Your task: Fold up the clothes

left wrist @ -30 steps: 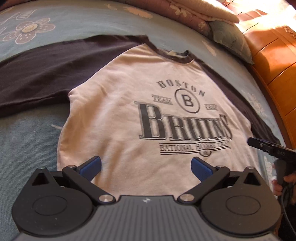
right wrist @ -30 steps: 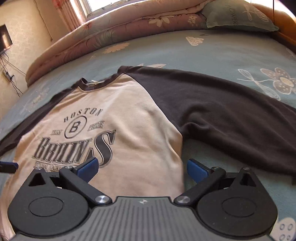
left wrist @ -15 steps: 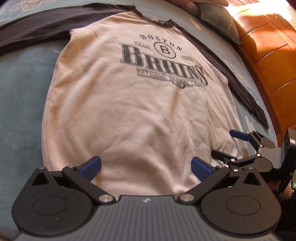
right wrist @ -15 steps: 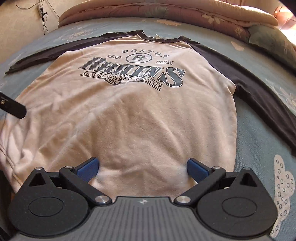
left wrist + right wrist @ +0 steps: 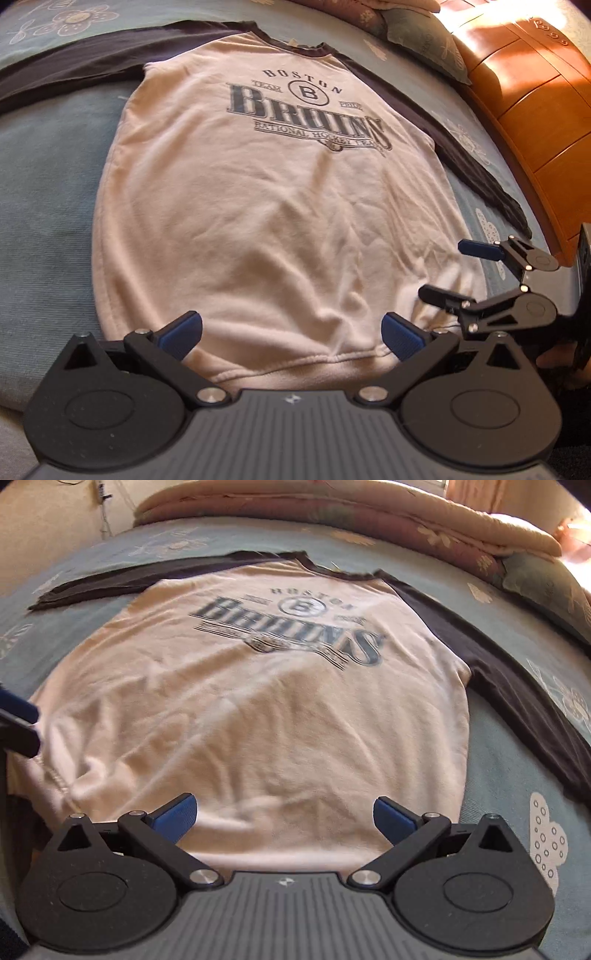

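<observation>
Sweatshirt [image 5: 280, 206] lies flat and face up on the bed [image 5: 44, 206], cream body with dark sleeves spread out to either side, its "Boston Bruins" print [image 5: 306, 110] toward 12 o'clock in both wrist views. Its hem [image 5: 295, 363] sits at 6 o'clock, directly between and just ahead of the fingers of the left gripper [image 5: 291, 330], which is released, its blue pads wide apart over the cloth and holding nothing. The right gripper [image 5: 284, 814] is likewise spread wide and empty, hovering over the lower part of the cream body with the hem hidden beneath it. In the left wrist view the right gripper [image 5: 448, 273] shows at 3 o'clock, turned sideways, one finger above the other, poised near the hem's corner; part of a hand [image 5: 554, 356] shows behind it. A blurred blue fingertip [image 5: 16, 705] of the left gripper enters the right wrist view at 9 o'clock. Folded quilt [image 5: 332, 520] and pillow [image 5: 424, 37] lie beyond the collar, a wooden headboard [image 5: 535, 122] at 2 o'clock.
</observation>
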The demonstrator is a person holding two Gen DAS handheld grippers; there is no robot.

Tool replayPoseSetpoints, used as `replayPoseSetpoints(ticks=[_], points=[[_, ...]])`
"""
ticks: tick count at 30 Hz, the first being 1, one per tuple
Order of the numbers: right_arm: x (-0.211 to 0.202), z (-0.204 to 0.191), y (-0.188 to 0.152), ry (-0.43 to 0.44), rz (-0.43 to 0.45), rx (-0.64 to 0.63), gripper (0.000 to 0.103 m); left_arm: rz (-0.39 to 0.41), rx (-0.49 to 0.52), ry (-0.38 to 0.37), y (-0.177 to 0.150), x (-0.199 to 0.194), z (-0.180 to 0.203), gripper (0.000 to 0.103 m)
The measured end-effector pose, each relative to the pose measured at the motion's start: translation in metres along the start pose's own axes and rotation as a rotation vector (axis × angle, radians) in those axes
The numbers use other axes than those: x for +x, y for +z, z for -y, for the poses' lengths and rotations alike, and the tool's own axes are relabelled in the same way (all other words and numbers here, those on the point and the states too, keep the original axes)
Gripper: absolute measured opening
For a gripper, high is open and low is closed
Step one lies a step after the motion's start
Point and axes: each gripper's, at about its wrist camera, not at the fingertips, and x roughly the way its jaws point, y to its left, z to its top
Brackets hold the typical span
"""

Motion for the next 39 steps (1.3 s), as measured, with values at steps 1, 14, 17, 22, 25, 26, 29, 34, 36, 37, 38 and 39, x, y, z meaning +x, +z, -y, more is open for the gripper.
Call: replayPoseSetpoints(ticks=[1,14,17,22,25,26,29,34,36,37,38,39], points=[[-0.002,-0.005,-0.002,0.02,0.0,-0.002,0.103,-0.009,0.007,0.003,-0.001,0.004,0.004,0.102],[0.007,-0.004,-0.027,-0.005,-0.048,0.087,0.103,-0.047,0.093,0.023,-0.024,-0.001,0.014,0.102],[0.007,-0.005,-0.028,-0.008,-0.043,0.09,0.103,-0.003,0.122,0.035,-0.002,-0.005,0.023,0.102],[0.008,-0.005,-0.028,-0.02,-0.036,0.102,0.103,0.028,0.162,0.072,0.033,0.013,0.031,0.102],[0.008,-0.004,-0.028,-0.03,-0.03,0.112,0.103,0.013,0.173,0.116,0.036,0.029,0.03,0.102],[0.008,-0.004,-0.028,-0.033,-0.027,0.115,0.103,-0.005,0.164,0.116,0.033,0.033,0.027,0.102],[0.008,-0.003,-0.029,-0.043,-0.017,0.126,0.103,-0.009,0.171,0.101,0.015,0.036,0.018,0.102],[0.011,-0.002,-0.029,-0.072,-0.003,0.153,0.103,0.0,0.189,0.091,-0.001,0.03,0.012,0.102],[0.012,-0.002,-0.028,-0.085,-0.001,0.163,0.103,-0.02,0.158,0.101,0.004,0.029,0.011,0.102],[0.012,-0.003,-0.028,-0.089,-0.001,0.163,0.103,-0.025,0.15,0.101,0.007,0.029,0.012,0.102],[0.012,-0.003,-0.028,-0.092,-0.001,0.164,0.103,-0.024,0.151,0.097,0.01,0.03,0.014,0.102],[0.012,-0.003,-0.028,-0.094,0.0,0.165,0.103,-0.023,0.151,0.093,0.013,0.031,0.016,0.102]])
